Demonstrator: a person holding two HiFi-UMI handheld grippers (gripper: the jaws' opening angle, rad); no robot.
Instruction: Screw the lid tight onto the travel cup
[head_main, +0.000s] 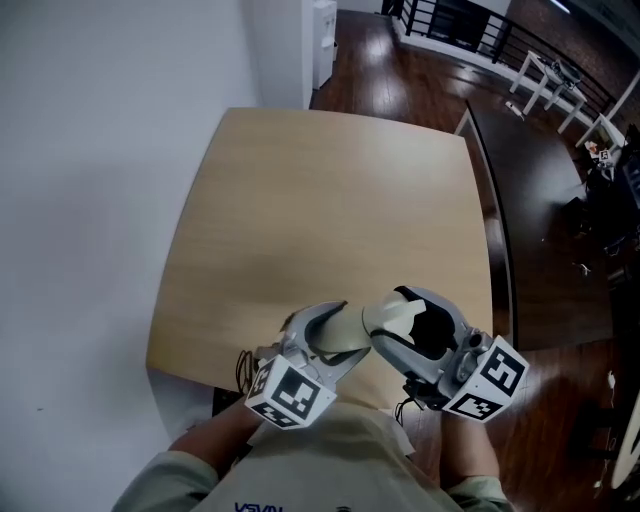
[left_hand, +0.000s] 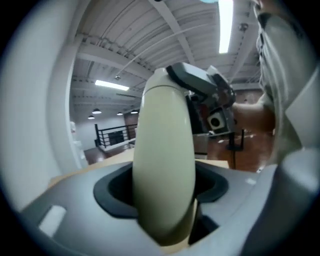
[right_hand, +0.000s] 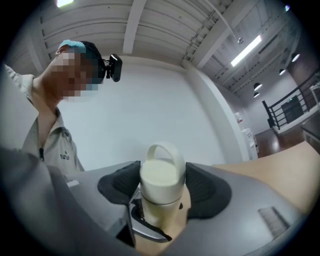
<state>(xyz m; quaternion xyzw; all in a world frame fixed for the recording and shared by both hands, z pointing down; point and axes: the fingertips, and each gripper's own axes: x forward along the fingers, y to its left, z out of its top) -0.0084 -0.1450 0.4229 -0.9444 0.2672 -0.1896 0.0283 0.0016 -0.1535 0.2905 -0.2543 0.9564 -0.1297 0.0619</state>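
Showing, head view: left gripper (head_main: 318, 338) and right gripper (head_main: 418, 325) over near edge of table (head_main: 330, 200), travel cup (head_main: 345, 325) lying level between them. Left gripper view: jaws clamped on cream body of travel cup (left_hand: 162, 165). Right gripper view: jaws pressed on either side of lid (right_hand: 161, 176), seated on the cup; loop handle (right_hand: 163, 146) showing above.

Both grippers low centre of head view, tips turned toward each other. Left gripper (head_main: 328, 335): jaws wide, pads pressing travel cup (left_hand: 162, 165) body. Right gripper (head_main: 405, 322): pads pressing lid (right_hand: 161, 176). Forearms enter from bottom edge.
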